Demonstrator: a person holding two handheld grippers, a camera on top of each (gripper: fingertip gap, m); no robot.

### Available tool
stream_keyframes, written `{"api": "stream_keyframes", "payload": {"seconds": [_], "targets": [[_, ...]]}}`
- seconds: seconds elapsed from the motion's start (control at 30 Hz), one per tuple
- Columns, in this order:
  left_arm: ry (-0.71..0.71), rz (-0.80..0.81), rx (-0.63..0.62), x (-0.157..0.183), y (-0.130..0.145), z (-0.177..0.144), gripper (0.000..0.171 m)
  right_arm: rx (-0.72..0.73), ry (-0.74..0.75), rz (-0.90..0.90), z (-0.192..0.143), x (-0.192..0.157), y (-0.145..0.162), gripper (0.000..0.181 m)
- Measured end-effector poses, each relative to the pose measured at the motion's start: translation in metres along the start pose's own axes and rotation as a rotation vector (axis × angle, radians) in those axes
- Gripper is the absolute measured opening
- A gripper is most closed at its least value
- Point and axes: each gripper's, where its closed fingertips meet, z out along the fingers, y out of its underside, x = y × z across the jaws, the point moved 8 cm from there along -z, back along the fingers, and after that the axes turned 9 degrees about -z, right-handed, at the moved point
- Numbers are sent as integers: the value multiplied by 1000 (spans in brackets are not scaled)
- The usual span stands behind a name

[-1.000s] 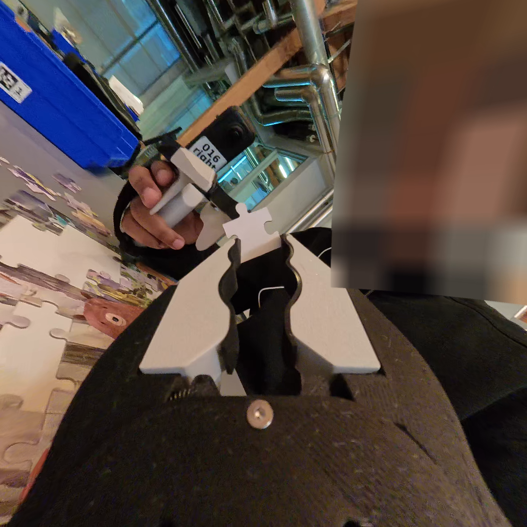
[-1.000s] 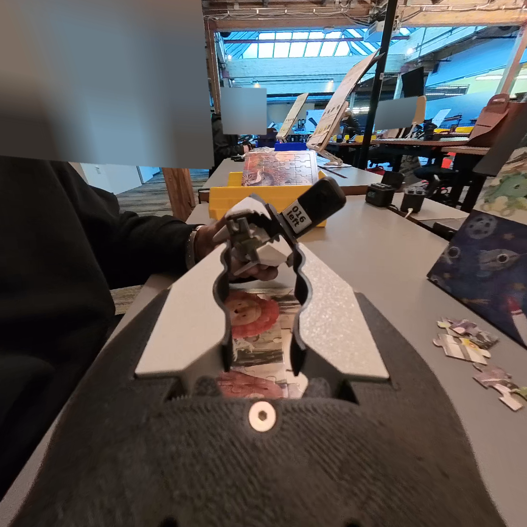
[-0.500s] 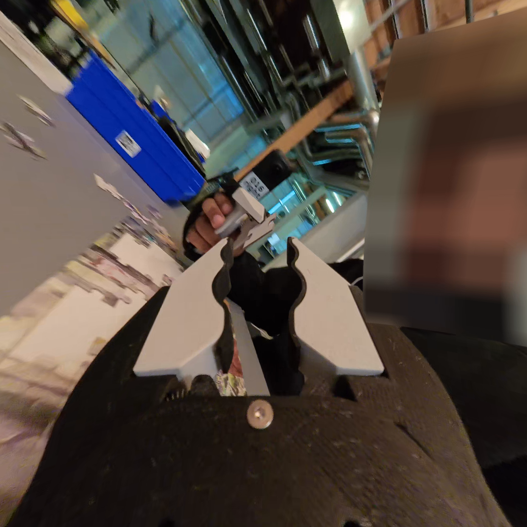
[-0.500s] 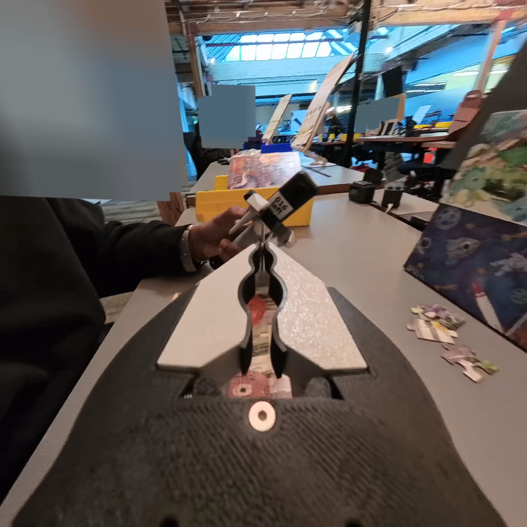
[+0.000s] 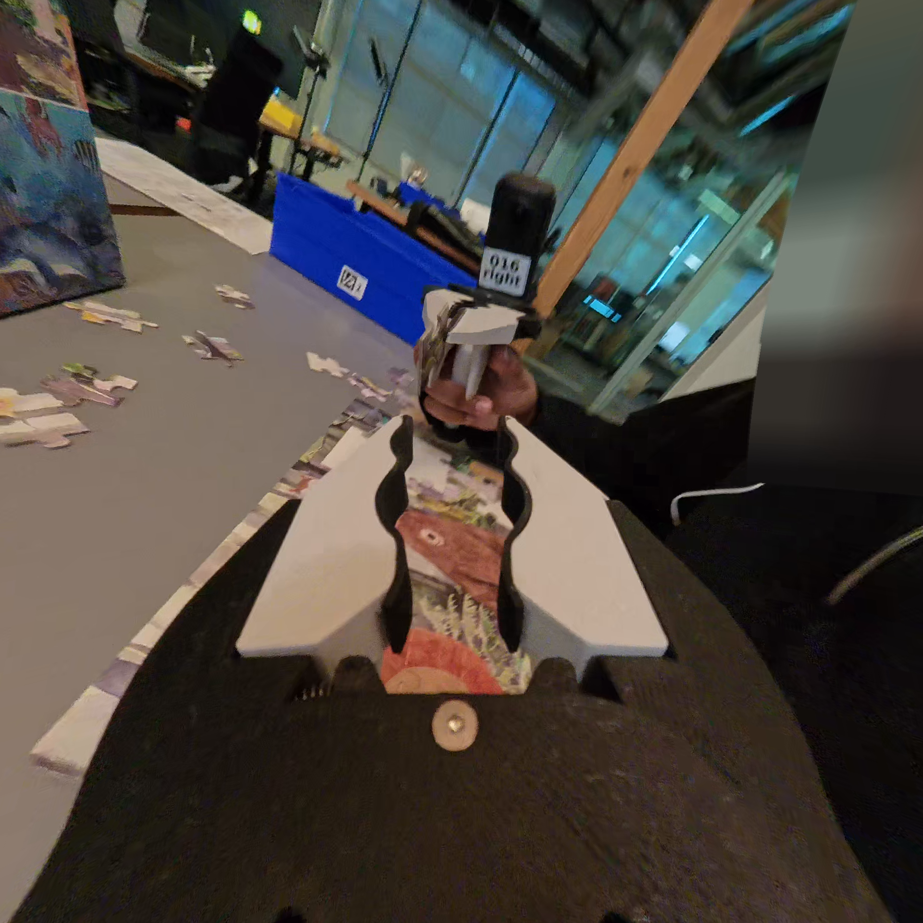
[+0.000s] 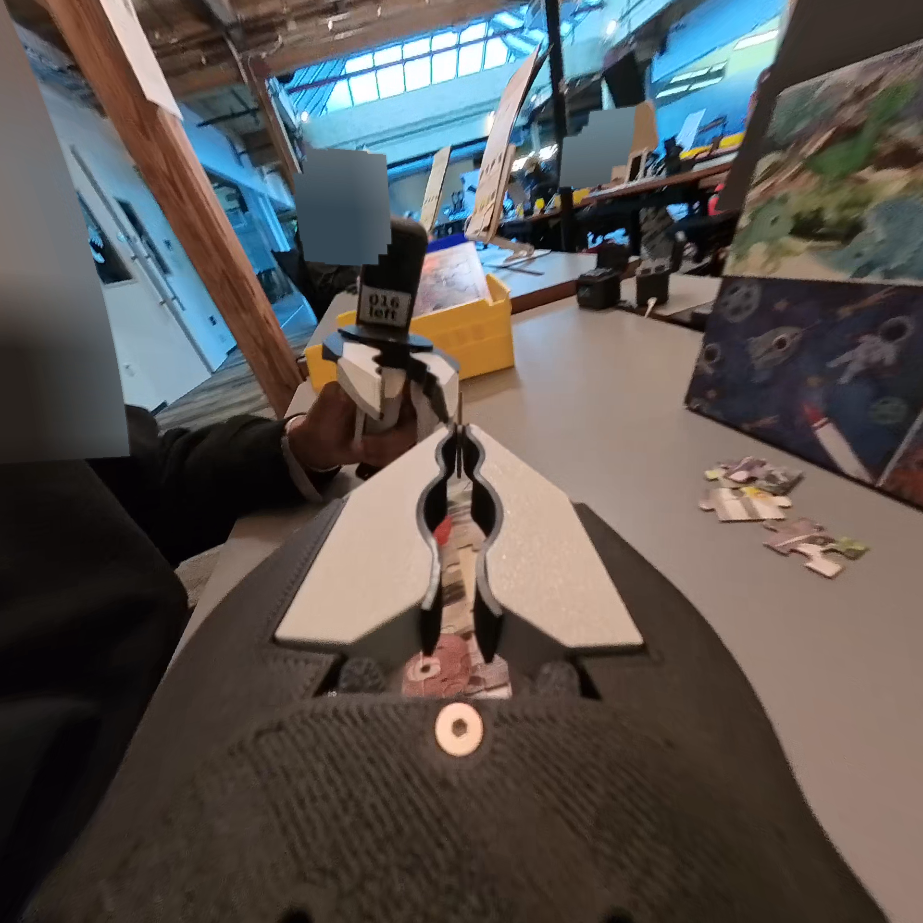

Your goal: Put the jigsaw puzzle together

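Note:
My right gripper [image 6: 457, 438] is shut on a single puzzle piece [image 6: 458, 414], seen edge-on and upright between its tips. In the left wrist view this gripper [image 5: 467, 327] is held up facing me, with the piece [image 5: 431, 349] hanging at its left side. My left gripper [image 5: 453, 424] is open and empty, low over the partly assembled puzzle [image 5: 449, 539]. It shows opposite in the right wrist view [image 6: 399, 379], in a hand. The assembled puzzle [image 6: 452, 669] lies under both grippers at the table's near edge.
Several loose pieces [image 5: 215, 347] [image 6: 744, 504] lie on the grey table [image 5: 150, 474]. The upright puzzle box [image 5: 45, 175] [image 6: 824, 349] stands behind them. A blue bin [image 5: 349, 259] and a yellow bin [image 6: 449, 329] sit at the table ends. My right fingertips sit around 6 cm from my left ones.
The piece passed from my left gripper to my right: the left opened and let go, the right shut on it. Both grippers swung level, and the left dropped low over the puzzle.

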Motion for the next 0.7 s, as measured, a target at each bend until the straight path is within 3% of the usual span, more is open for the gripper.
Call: {"api": "stream_keyframes", "payload": {"seconds": [0.17, 0.33, 0.7], "targets": [[-103, 159, -98, 8, 10, 14, 29, -61, -47, -4, 11, -7, 10, 0], [-132, 178, -133, 8, 14, 17, 23, -48, -25, 1, 5, -1, 7, 0], [-245, 238, -166, 5, 15, 16, 16, 8, 317, 5, -51, 46, -14, 0]]}}
